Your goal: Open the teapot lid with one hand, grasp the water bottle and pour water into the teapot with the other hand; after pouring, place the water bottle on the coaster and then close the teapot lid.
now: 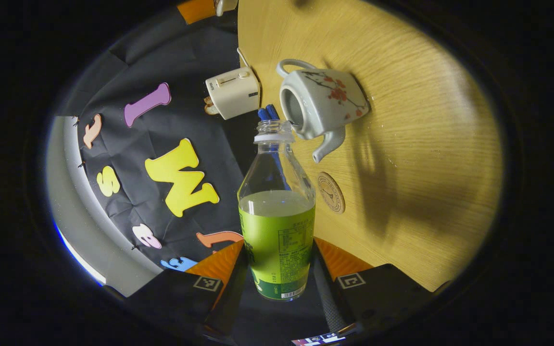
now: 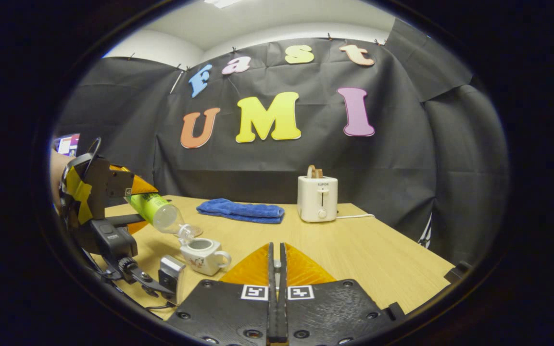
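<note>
My left gripper (image 1: 277, 250) is shut on a clear water bottle (image 1: 277, 230) with a green label, capless and partly full. The bottle (image 2: 154, 211) is tilted, its mouth just above the open top of the white flowered teapot (image 1: 320, 103), which stands lidless on the wooden table (image 1: 426, 144). I cannot make out a stream of water. A round coaster (image 1: 331, 192) lies beside the spout. In the right gripper view the teapot (image 2: 202, 254) sits front left. My right gripper (image 2: 277, 252) is raised, fingers pressed together on a small pale piece, apparently the lid's knob; the lid itself is hidden.
A white toaster (image 2: 317, 198) with a cord stands at the back of the table, and a folded blue towel (image 2: 241, 210) lies to its left. A hand and the left gripper's body (image 2: 104, 226) occupy the table's left side.
</note>
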Tool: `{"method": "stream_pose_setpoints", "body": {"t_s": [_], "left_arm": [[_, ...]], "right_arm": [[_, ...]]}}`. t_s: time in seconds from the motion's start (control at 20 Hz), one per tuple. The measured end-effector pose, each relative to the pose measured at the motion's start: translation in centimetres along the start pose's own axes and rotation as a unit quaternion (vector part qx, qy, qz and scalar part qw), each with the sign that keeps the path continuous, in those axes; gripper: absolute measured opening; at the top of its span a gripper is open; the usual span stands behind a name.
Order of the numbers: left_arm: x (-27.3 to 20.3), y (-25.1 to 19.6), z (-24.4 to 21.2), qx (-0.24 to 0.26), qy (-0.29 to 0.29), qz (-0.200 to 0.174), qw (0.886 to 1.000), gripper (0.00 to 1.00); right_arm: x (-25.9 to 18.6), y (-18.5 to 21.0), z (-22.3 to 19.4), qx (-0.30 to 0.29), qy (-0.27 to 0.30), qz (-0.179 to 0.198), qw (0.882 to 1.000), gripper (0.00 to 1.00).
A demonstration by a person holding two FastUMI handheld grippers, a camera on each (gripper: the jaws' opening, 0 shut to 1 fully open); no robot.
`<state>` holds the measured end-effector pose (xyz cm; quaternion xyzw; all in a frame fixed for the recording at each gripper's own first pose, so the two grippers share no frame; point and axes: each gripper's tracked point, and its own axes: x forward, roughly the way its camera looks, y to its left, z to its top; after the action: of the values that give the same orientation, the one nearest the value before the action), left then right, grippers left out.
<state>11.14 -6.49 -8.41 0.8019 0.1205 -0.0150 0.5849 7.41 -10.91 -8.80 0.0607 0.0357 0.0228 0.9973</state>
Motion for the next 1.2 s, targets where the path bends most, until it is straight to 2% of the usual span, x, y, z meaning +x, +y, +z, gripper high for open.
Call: {"method": "stream_pose_setpoints", "body": {"t_s": [0.65,1.2], "left_arm": [[-0.3,2.4,0.3,0.089,0.006,0.021,0.996,0.70],[-0.8,3.8,-0.1,0.123,0.021,0.030,0.992,0.72]], "right_arm": [[0.2,-0.8,-0.7,0.020,0.003,0.002,1.000,0.00],[0.2,-1.7,-1.2,0.036,0.007,0.001,0.999,0.00]]}}
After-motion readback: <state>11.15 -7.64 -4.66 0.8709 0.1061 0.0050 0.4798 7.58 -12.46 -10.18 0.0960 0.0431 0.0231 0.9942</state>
